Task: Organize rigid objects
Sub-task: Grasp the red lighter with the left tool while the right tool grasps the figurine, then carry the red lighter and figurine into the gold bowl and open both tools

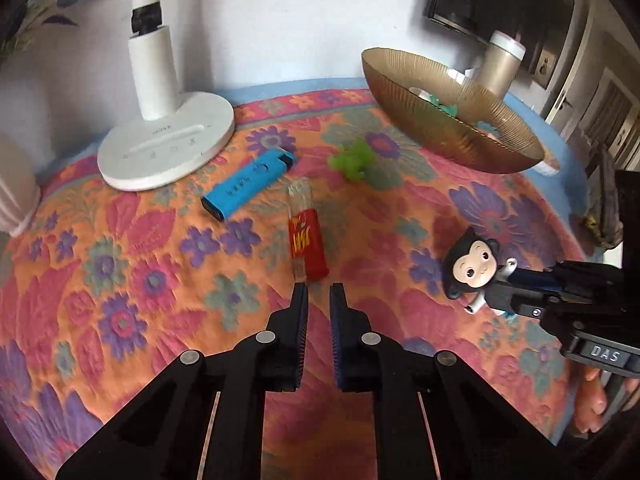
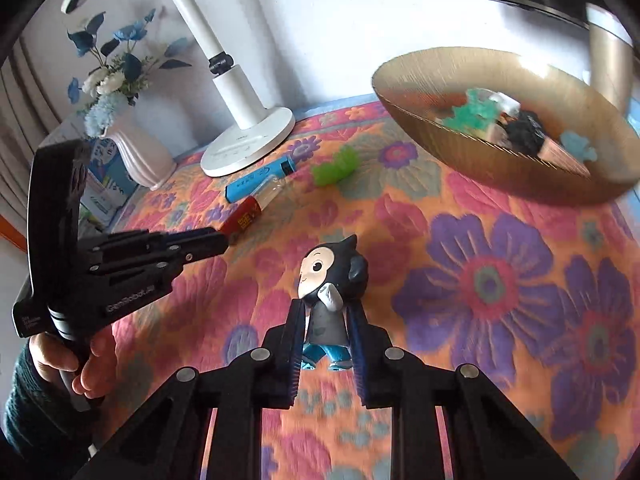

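The right gripper (image 2: 323,318) lay nearest the lens, its jaws clamped on the grey body of a black-haired monkey figurine (image 2: 330,280), whose blue feet showed between the pads. The figurine sat tilted over the flowered cloth (image 2: 500,280) that covered the worktop, toward its right side in the left wrist view.

The left gripper (image 1: 319,294) pointed at the near end of a red lighter (image 1: 307,242). Its jaws stood drawn together with a narrow gap showing and nothing between them; the tips were just short of the lighter. In the right wrist view a hand (image 2: 86,364) held that gripper's handle.

Beyond the red lighter lay a blue lighter (image 1: 248,184) and, near it, a small green toy (image 1: 352,160). A white lamp base (image 1: 166,148) stood toward the far left corner, with a white vase of blue flowers (image 2: 140,148) beside it. A ribbed amber bowl (image 1: 448,120) occupied the far right, holding several small items, too blurred to tell apart.
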A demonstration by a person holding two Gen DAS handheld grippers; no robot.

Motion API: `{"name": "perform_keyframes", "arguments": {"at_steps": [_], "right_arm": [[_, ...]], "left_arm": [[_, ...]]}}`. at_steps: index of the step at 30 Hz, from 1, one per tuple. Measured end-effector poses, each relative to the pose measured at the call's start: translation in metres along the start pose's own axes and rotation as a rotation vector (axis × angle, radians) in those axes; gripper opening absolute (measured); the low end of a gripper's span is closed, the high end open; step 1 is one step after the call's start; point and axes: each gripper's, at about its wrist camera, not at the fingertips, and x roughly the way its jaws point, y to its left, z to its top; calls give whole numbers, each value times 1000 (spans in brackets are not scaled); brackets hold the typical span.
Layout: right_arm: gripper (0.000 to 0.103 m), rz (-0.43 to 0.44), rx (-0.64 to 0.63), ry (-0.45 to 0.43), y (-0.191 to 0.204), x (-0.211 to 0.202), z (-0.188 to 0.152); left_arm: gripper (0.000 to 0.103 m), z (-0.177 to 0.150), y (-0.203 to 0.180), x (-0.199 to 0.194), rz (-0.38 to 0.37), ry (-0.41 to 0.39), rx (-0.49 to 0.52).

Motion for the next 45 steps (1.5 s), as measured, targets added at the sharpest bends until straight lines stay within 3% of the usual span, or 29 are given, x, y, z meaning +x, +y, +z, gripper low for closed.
{"name": "perform_keyframes", "arguments": {"at_steps": [3, 6, 10, 11, 12, 13, 16, 18, 20, 22, 23, 24, 25, 29, 30, 34, 40, 43, 45], "right_arm": [[19, 19, 25, 21, -12, -11, -13], [20, 3, 27, 21, -18, -13, -19], [31, 52, 104, 77, -30, -8, -21], [33, 59, 107, 74, -30, -9, -21], [44, 55, 102, 71, -28, -10, -20], [57, 40, 88, 62, -25, -12, -19], [63, -3, 16, 39, -11, -15, -16], [63, -58, -65, 40, 2, -9, -10], [63, -128, -123, 41, 11, 0, -6], [63, -164, -146, 21, 14, 8, -2], [63, -164, -153, 13, 15, 13, 0], [59, -168, -157, 11, 15, 17, 1], [47, -176, -162, 15, 17, 22, 2], [42, -176, -170, 6, 21, 25, -1], [37, -159, -159, 1, 19, 21, -1], [36, -64, -52, -49, 1, -14, 4], [36, -109, 5, -248, -31, -94, 41], [36, -180, 38, -318, -55, -118, 65], [36, -228, 105, -319, -80, -118, 81]], "left_arm": [[8, -22, -5, -10, -33, 27, -39], [12, -35, -12, -11, 48, 59, -22], [49, -21, -6, -8, 13, 61, -93], [70, -14, -6, -7, 24, 47, -104], [90, -5, -8, -4, 48, 28, -111], [93, 4, -8, 1, 70, 14, -112], [87, 29, -10, 27, 105, 25, -112], [67, 41, -10, 47, 130, 62, -107], [66, 48, -16, 59, 198, 58, -68], [48, 48, -27, 63, 216, 31, -17], [30, 48, -31, 61, 205, 14, -3], [20, 46, -33, 61, 202, 9, 6], [20, 44, -36, 60, 207, 3, 17], [20, 31, -41, 45, 163, -46, 22], [20, 29, -41, 37, 144, -68, 14], [20, 33, -49, -2, 84, -155, -6], [20, 74, -82, -39, -1, -269, 26], [20, 101, -102, -31, -28, -290, 46], [20, 115, -114, -16, -31, -276, 52]]}}
